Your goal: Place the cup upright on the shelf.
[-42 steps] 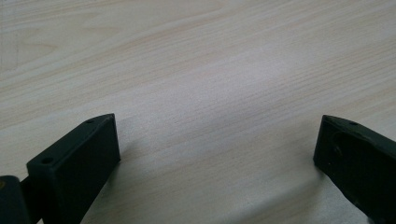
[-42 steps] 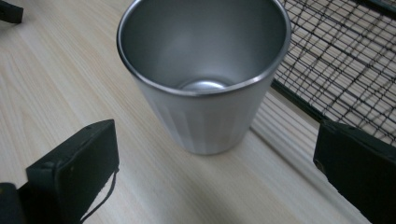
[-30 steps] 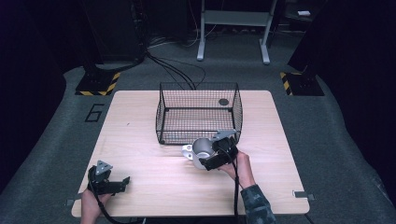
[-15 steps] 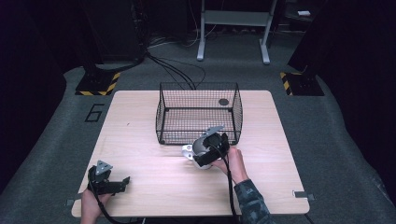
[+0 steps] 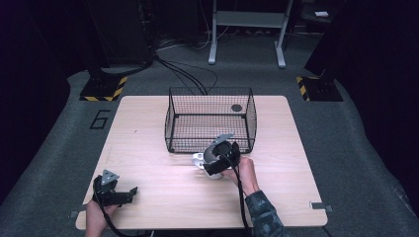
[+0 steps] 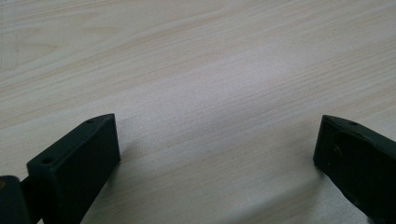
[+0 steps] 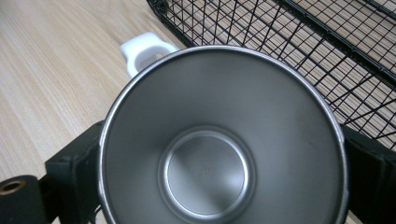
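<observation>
In the high view the right tool [image 5: 213, 163] sits a little right of the frame's middle, just below the front wall of the black wire basket [image 5: 173, 118], and it pinches a steel mug [image 5: 209, 159]. In the right gripper view the mug [image 7: 219, 140] takes up most of the frame, its open mouth facing the camera, with one black jaw pressed against each side of its wall at lower left and lower right. Its white handle [image 7: 144, 49] juts out at the upper left, over the pale wood of the counter [image 7: 51, 74]. The basket's mesh [image 7: 299, 42] crosses the upper right of that view, just beside the mug's rim. A small dark round thing [image 5: 236, 107] lies inside the basket near its far right corner in the high view; what it is cannot be told. The left tool [image 5: 132, 191] rests low at the lower left of the high view, well apart from the mug. In the left gripper view its jaws stand spread wide over bare counter [image 6: 210, 93], nothing between them.
</observation>
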Demonstrator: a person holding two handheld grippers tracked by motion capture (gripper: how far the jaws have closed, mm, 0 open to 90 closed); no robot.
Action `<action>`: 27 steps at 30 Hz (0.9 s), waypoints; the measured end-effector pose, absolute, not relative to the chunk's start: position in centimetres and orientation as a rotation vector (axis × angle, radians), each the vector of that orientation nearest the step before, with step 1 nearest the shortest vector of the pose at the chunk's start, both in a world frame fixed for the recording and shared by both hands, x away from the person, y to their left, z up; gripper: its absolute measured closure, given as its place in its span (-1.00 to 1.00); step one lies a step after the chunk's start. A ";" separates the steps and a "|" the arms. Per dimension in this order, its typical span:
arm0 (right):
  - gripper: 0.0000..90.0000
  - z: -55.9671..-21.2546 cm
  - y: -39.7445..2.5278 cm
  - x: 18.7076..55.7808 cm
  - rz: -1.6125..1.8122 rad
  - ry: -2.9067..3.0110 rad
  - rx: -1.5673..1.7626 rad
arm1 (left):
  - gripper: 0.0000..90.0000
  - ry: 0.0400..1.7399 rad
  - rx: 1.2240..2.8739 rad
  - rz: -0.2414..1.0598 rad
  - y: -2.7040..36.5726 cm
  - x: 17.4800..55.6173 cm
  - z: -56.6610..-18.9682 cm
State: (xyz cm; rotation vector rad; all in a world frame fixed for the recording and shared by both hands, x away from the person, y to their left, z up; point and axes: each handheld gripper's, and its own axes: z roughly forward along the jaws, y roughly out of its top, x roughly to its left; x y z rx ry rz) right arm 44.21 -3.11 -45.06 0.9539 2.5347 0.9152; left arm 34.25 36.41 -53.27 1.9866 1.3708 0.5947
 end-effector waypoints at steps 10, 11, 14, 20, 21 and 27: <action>-0.87 -44.6 -3.3 44.2 0.914 2.552 0.958 | -0.99 1.370 1.989 0.595 36.4 34.3 -53.3; -0.87 -44.5 -3.4 44.2 0.913 2.552 0.958 | -0.99 1.370 1.989 0.595 36.4 34.3 -53.3; -0.87 -44.1 -3.6 44.1 0.931 2.542 0.968 | -0.99 1.370 1.986 0.595 36.4 34.3 -53.3; -0.87 -43.5 -3.8 44.0 0.926 2.545 0.963 | -0.99 1.370 1.987 0.595 36.4 34.3 -53.3; -0.87 -43.4 -3.9 44.0 0.927 2.543 0.962 | -0.99 1.370 1.987 0.595 36.4 34.3 -53.3; -0.87 -42.7 -4.0 43.9 0.928 2.545 0.960 | -0.99 1.370 1.988 0.595 36.4 34.3 -53.3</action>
